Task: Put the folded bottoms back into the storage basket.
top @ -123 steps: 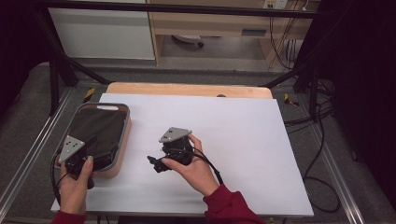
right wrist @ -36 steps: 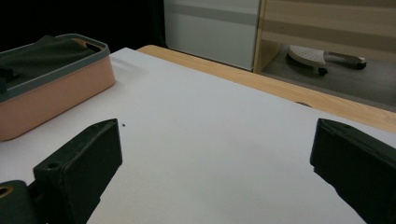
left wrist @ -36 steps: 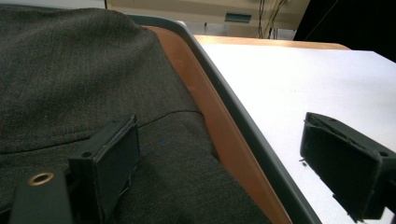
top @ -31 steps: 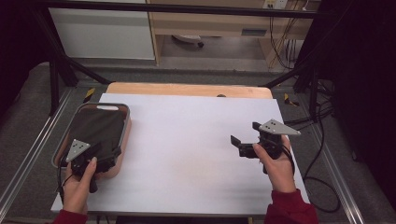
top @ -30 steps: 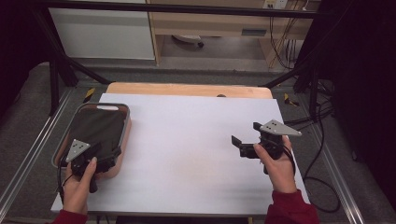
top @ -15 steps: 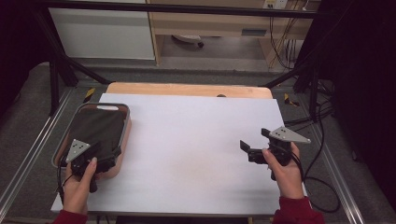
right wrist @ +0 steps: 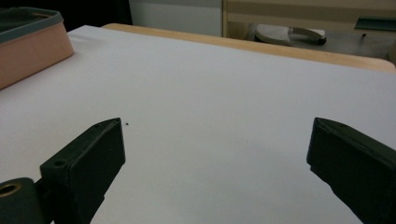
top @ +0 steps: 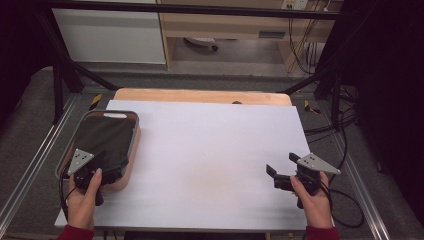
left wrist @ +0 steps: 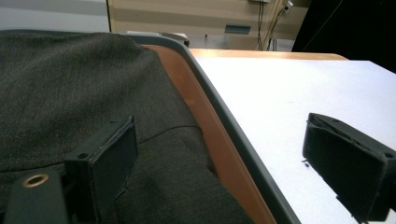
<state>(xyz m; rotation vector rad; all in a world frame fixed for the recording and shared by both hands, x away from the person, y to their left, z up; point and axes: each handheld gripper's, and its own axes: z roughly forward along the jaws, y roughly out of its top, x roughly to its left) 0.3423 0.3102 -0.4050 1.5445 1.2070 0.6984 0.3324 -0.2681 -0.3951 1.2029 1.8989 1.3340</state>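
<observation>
At the table's left stands a tray with a grey rim and tan walls, holding a folded dark grey cloth. My left gripper is at the tray's near right corner, open. In the left gripper view its span straddles the tray rim: one jaw is over the cloth, the other over the white tabletop. My right gripper hovers open near the table's right front corner, with only bare white table between its jaws. The tray shows far off.
A wooden board runs along the table's far edge. Metal frame rails flank the table. Cables lie on the floor to the right. The white tabletop stretches between the two grippers.
My right gripper has moved from the table's middle to its right front corner, drifting right and nearer over the last second. The left gripper has stayed at the tray's corner.
</observation>
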